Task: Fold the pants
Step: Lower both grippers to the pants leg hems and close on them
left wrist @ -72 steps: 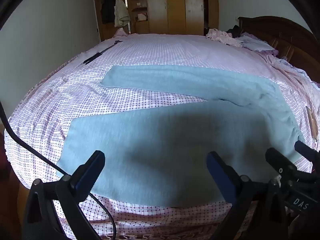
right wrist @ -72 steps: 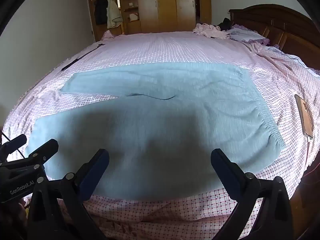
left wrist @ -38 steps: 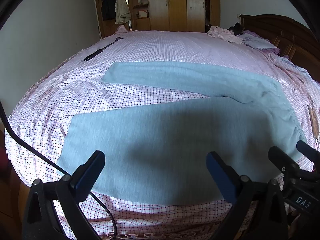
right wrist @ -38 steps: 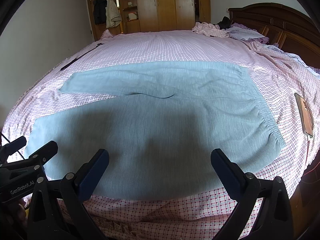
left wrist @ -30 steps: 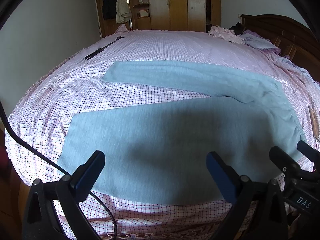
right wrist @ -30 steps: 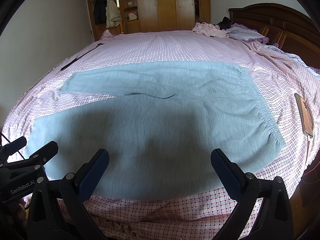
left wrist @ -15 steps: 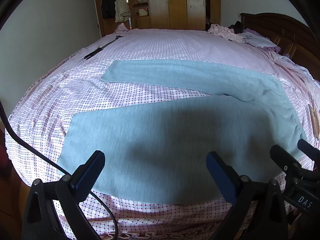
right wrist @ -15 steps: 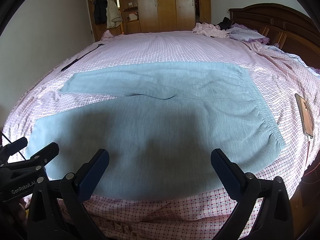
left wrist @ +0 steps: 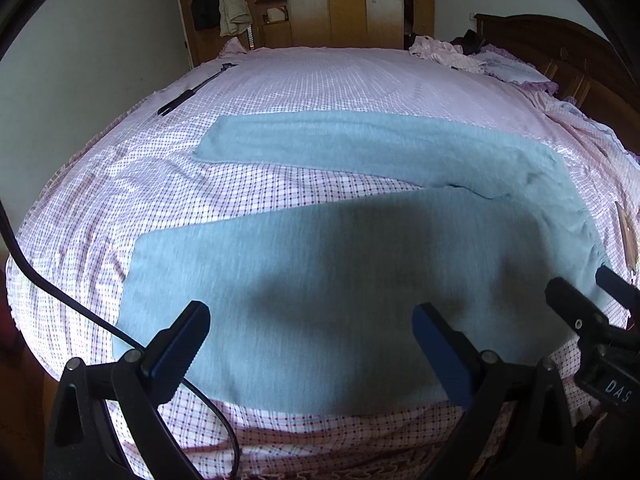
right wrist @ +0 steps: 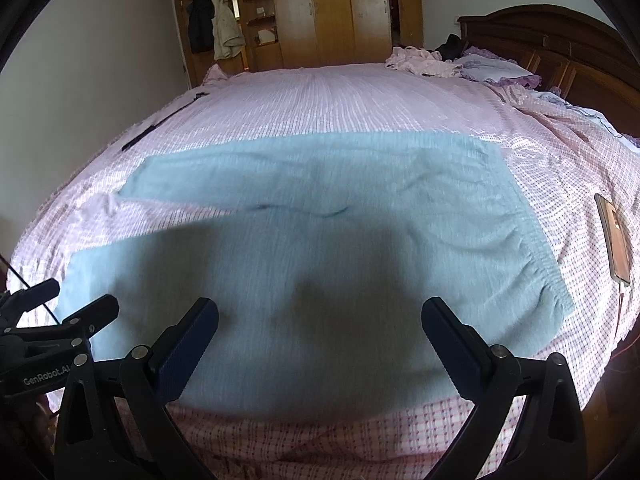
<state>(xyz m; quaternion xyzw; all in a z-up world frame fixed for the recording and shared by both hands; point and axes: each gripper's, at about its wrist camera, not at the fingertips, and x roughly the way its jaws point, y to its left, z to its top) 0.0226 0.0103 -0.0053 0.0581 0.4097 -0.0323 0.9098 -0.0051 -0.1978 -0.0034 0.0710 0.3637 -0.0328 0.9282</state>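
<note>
where "genrobot.ai" reads, left tool (right wrist: 60,312) gapes.

Daylight is bright on the far checked bedsheet (left wrist: 340,80), with some glare. A big dark shadow lies on the pants (right wrist: 320,280). Both views have slight motion blur, and fisheye bending with black corners.

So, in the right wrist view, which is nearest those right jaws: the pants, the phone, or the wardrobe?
1. Pants, directly ahead of the right gripper.
2. Phone, on the bed's right edge.
3. Wardrobe, on the far wall.
</note>
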